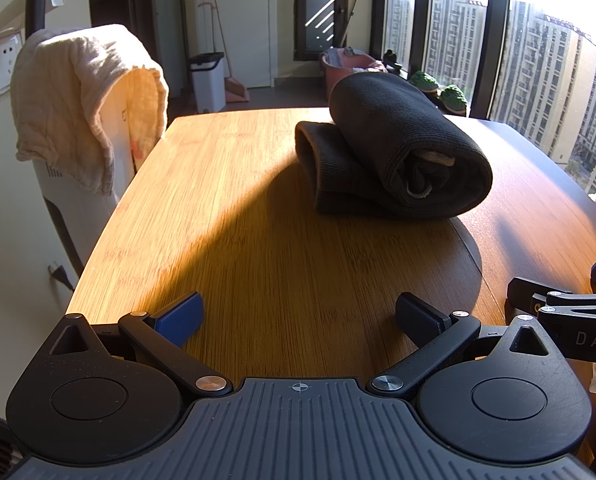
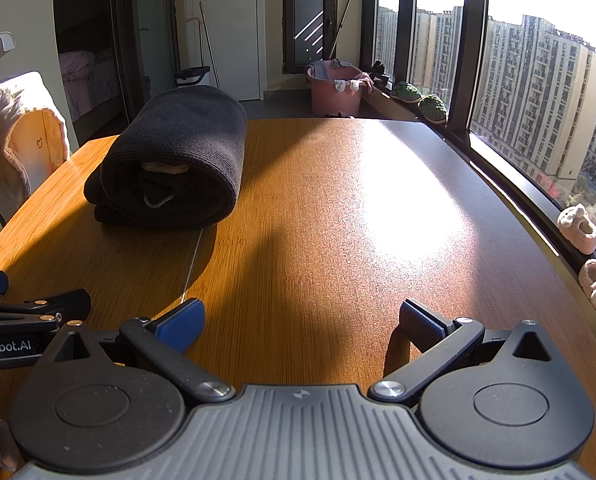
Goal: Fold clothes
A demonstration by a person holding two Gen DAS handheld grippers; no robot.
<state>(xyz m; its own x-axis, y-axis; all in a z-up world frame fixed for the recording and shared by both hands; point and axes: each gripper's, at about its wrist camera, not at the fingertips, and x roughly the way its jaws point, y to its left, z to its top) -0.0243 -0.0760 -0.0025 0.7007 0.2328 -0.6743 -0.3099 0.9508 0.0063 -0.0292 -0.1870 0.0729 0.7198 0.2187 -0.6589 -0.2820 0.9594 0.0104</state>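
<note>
A dark grey garment (image 1: pixel 398 148) lies folded into a thick roll on the wooden table (image 1: pixel 237 220), its open end facing me. In the right wrist view the same roll (image 2: pixel 177 160) sits at the far left of the table (image 2: pixel 338 220). My left gripper (image 1: pixel 298 316) hovers over the near table edge, open, with nothing between its blue pads, well short of the roll. My right gripper (image 2: pixel 302 320) is also open and holds nothing, to the right of the roll. Each gripper shows at the edge of the other's view: the right one (image 1: pixel 558 312) and the left one (image 2: pixel 25 312).
A cream cloth (image 1: pixel 81 104) hangs over a white appliance left of the table. A white bin (image 1: pixel 207 80), a broom and a pink tub (image 2: pixel 334 88) of laundry stand at the back. Slippers (image 2: pixel 578 228) line the window sill on the right.
</note>
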